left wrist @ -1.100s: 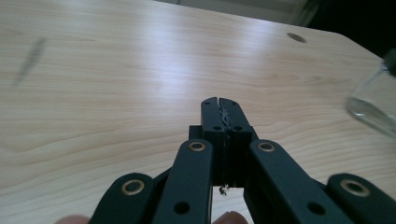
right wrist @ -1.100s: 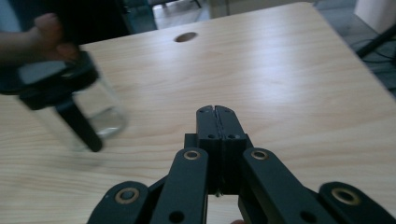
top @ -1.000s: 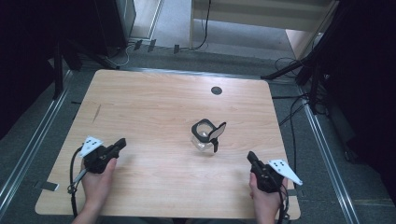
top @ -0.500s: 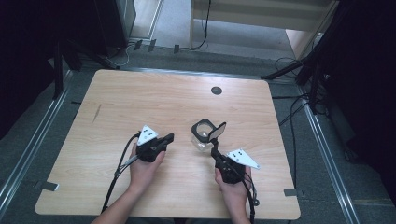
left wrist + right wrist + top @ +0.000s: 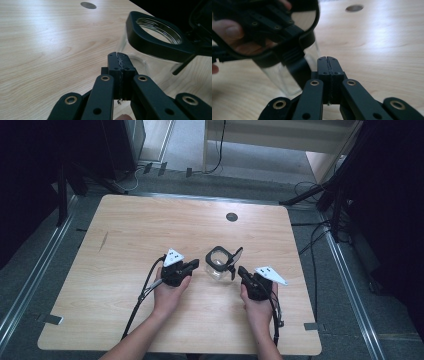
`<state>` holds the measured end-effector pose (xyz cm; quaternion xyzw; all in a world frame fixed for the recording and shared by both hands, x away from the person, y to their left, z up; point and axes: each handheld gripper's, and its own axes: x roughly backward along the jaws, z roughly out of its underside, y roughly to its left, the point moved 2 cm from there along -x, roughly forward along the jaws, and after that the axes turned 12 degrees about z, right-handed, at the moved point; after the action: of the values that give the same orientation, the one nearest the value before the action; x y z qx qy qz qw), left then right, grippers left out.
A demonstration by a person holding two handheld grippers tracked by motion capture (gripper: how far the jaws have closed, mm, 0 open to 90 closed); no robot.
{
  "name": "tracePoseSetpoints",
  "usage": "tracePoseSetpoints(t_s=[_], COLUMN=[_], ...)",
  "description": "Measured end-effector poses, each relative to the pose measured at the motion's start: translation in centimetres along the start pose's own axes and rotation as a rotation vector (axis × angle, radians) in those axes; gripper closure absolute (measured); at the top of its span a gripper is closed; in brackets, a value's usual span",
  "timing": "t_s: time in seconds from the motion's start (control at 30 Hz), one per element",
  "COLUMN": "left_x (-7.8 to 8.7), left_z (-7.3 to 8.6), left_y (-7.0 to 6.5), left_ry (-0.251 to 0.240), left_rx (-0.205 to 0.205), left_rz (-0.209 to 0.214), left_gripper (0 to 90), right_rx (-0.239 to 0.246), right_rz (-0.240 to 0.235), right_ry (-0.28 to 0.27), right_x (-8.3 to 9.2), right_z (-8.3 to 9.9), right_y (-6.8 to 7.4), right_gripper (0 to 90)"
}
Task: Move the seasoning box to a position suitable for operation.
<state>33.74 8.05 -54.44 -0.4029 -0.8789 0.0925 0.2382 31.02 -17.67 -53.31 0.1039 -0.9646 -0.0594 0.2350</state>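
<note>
Light wooden counter (image 5: 125, 245), square with rounded corners, bearing a small round dark cable port (image 5: 231, 217) near its far edge.

Left side: the left hand (image 5: 170, 292) enters from the bottom edge of the high view and grips the left gripper (image 5: 192, 265), a black two-jaw tool with a pale three-cornered plate on top and a black cable trailing back toward the near edge of the counter. Its jaws point to the right, toward the centre. In the left gripper view (image 5: 119, 58) the jaws are pressed together with nothing between them, the tips just short of the glass wall ahead; contact cannot be confirmed.

Centre: a small clear glass jug with a black plastic collar and a hinged black lid (image 5: 220, 262) stands upright on the counter, slightly nearer the person than the counter's middle, between the two grippers. The lid is raised and tilts up to the right. The left gripper view shows the collar's round opening (image 5: 160, 30) from slightly above. The right gripper view shows the black handle running down the glass body (image 5: 294, 62), with the left hand and its gripper visible beyond through the glass.

Right side: the right hand (image 5: 257, 300) holds the right gripper (image 5: 242, 271), same build, plate to the right, cable along the forearm. Its jaws point up and left at the jug. In the right gripper view (image 5: 328, 62) the jaws are closed on each other, empty, just beside the handle.
</note>
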Motion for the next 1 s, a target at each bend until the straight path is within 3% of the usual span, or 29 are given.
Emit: tracePoseSetpoints(t_s=[0.1, 0.13, 0.27, 0.3, 0.33, 0.4, 0.47, 0.6, 0.7, 0.83, 0.87, 0.93, 1.0], left_x=[0.0, -0.2, -0.5, -0.5, -0.6, -0.6, -0.7, -1.0, -1.3, -1.7, -1.8, -2.0, -2.2], left_z=[0.0, 0.2, 0.1, 0.0, -0.3, -0.4, -0.8, -0.9, -0.8, -0.6, -0.7, -1.1, -1.4], left_y=[0.6, 0.9, 0.8, 0.6, 0.3, 0.2, 0.3, 0.6, 0.6, 0.7, 0.9, 1.4, 1.6], left_ry=[0.002, 0.008, 0.003, -0.005, -0.008, -0.011, -0.022, -0.022, -0.019, -0.008, -0.022, -0.029, -0.036], left_rx=[0.014, 0.020, 0.029, 0.029, 0.010, -0.001, 0.003, 0.016, 0.025, 0.026, 0.036, 0.043, 0.043], left_rz=[-0.002, -0.011, -0.008, -0.002, -0.001, -0.002, 0.000, 0.002, 0.019, 0.003, -0.016, -0.026, -0.028], left_gripper=[90.0, 90.0, 90.0, 90.0, 88.1, 87.5, 86.7, 86.6, 86.6, 86.2, 85.9, 86.0, 86.1], right_rx=[0.020, 0.092, 0.123, 0.108, 0.092, 0.074, 0.040, 0.035, -0.026, -0.024, -0.041, -0.109, -0.122], right_rz=[-0.040, -0.080, -0.115, -0.124, -0.097, -0.092, -0.078, -0.050, -0.030, -0.005, 0.032, 0.070, 0.093], right_ry=[-0.022, -0.007, 0.032, 0.048, 0.048, 0.053, 0.059, 0.069, 0.053, 0.060, 0.053, 0.037, 0.026], right_x=[1.0, 1.3, 1.0, 0.7, 0.1, -0.2, -1.2, -2.4, -3.7, -5.1, -5.5, -4.8, -4.3], right_z=[0.1, 0.5, 0.8, 0.8, 0.6, 0.5, 0.0, -0.7, -2.4, -3.4, -3.5, -3.0, -2.5], right_y=[0.4, 1.4, 2.1, 2.1, 1.6, 1.3, 0.4, -0.2, -0.6, -0.5, -0.6, -0.4, -0.1], right_gripper=[90.0, 90.0, 90.0, 90.0, 90.0, 90.0, 90.0, 90.0, 90.0, 90.0, 90.0, 90.0, 90.0])
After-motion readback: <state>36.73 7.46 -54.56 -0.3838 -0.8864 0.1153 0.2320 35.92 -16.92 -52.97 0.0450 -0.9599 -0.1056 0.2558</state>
